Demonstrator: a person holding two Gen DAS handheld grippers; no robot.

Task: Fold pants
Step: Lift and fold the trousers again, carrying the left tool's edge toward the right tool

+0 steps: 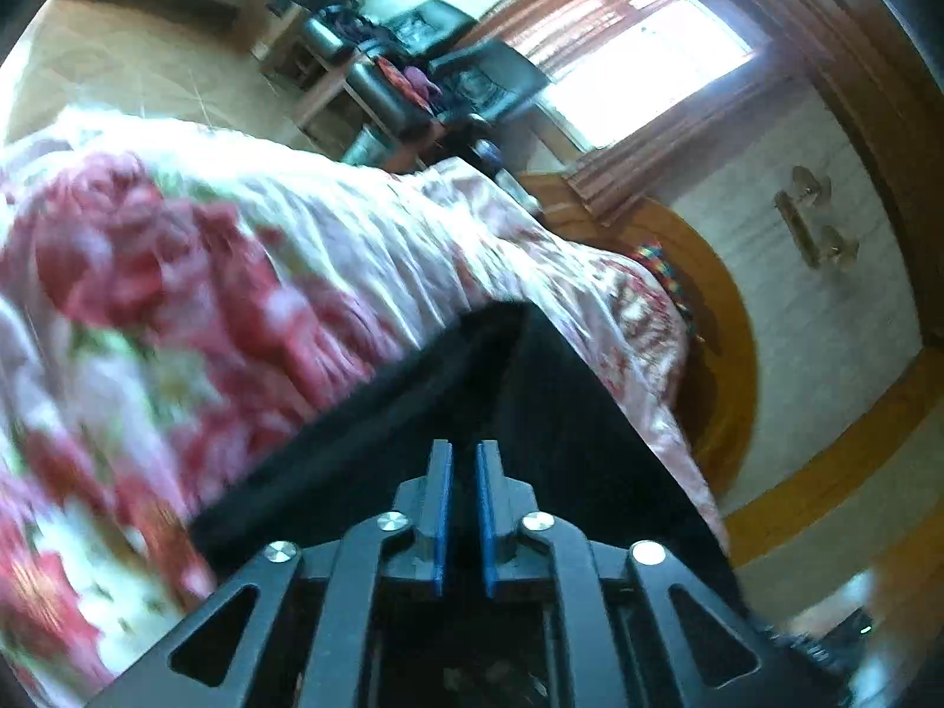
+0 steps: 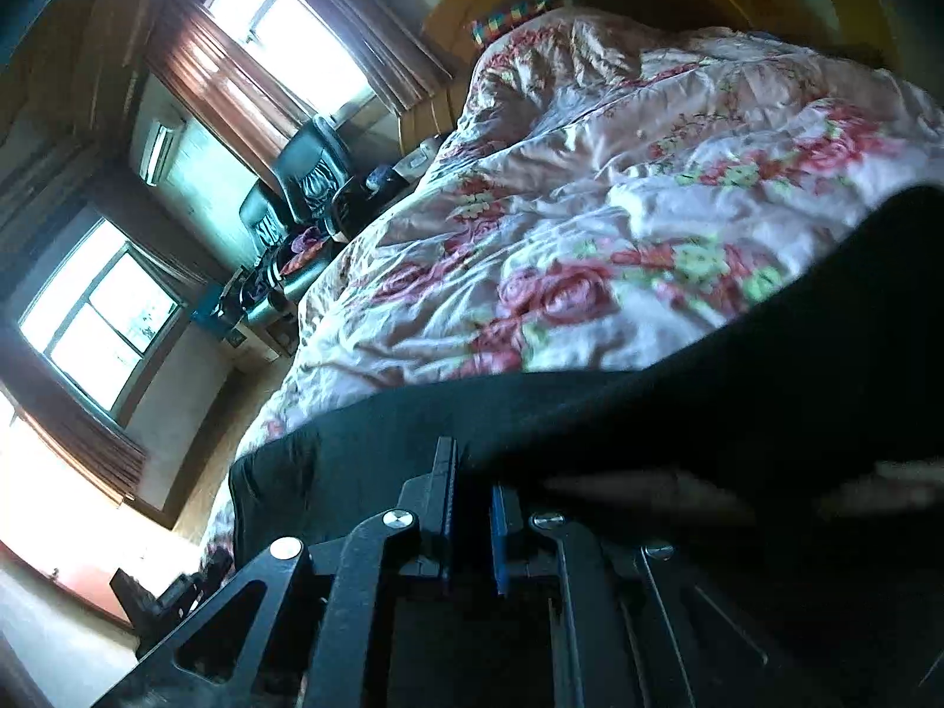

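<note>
Black pants [image 1: 531, 413] lie on a floral bedspread [image 1: 177, 271]. In the left wrist view my left gripper [image 1: 464, 454] has its blue-padded jaws nearly together with black cloth between them, and the fabric rises taut to a peak ahead. In the right wrist view my right gripper [image 2: 472, 472] is shut on the black pants [image 2: 678, 413], whose cloth drapes over the right finger and stretches away to the right above the bedspread [image 2: 590, 206]. The views are blurred by motion.
A wooden headboard [image 1: 725, 318] stands at the bed's far end, with a colourful pillow [image 2: 513, 12] against it. Black chairs [image 2: 307, 171] and a cluttered desk [image 1: 366, 76] stand beside the bed under curtained windows [image 2: 283, 17]. A tiled floor [image 1: 147, 71] lies beyond the bed.
</note>
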